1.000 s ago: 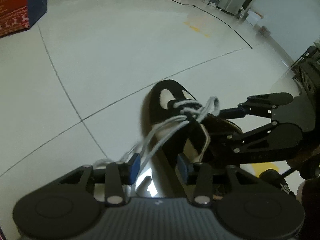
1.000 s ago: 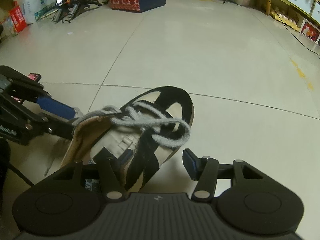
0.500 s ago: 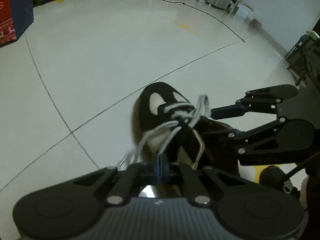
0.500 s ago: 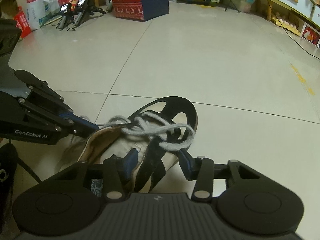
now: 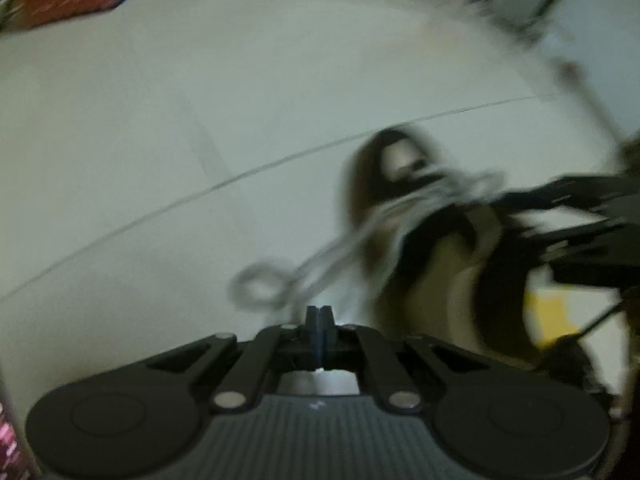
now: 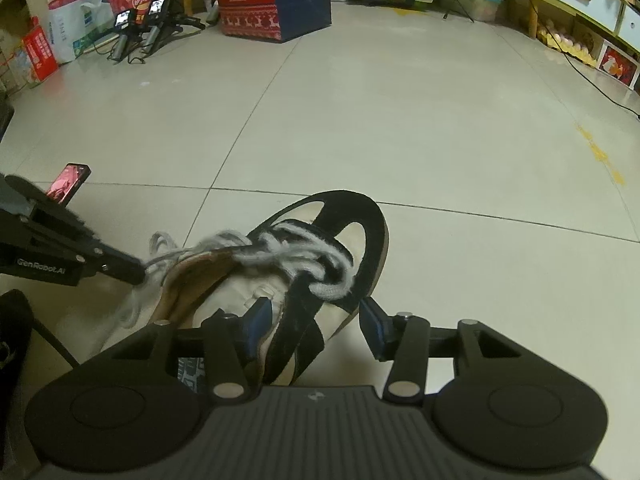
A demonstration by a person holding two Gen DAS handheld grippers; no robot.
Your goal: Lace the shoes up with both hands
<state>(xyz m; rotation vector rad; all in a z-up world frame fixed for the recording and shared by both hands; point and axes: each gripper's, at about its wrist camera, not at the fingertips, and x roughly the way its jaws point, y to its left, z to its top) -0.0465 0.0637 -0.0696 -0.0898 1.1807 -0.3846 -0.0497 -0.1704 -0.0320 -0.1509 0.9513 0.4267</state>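
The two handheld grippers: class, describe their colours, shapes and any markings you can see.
Both are black, with a ribbed grey body between two round discs and silver pivot pins. The right gripper has blue pads on its fingers. The left gripper carries white "GenRobot.AI" lettering, readable in the right wrist view.

my right gripper point(image 6: 316, 322): matte black, ribbed grey housing, two round black discs, silver pivot screws, blue pads point(image 6: 259, 314). my left gripper point(image 5: 319, 322): same black linkage, blue pads, blurred; from the right view it shows white "genrobot.ai" lettering on its side.
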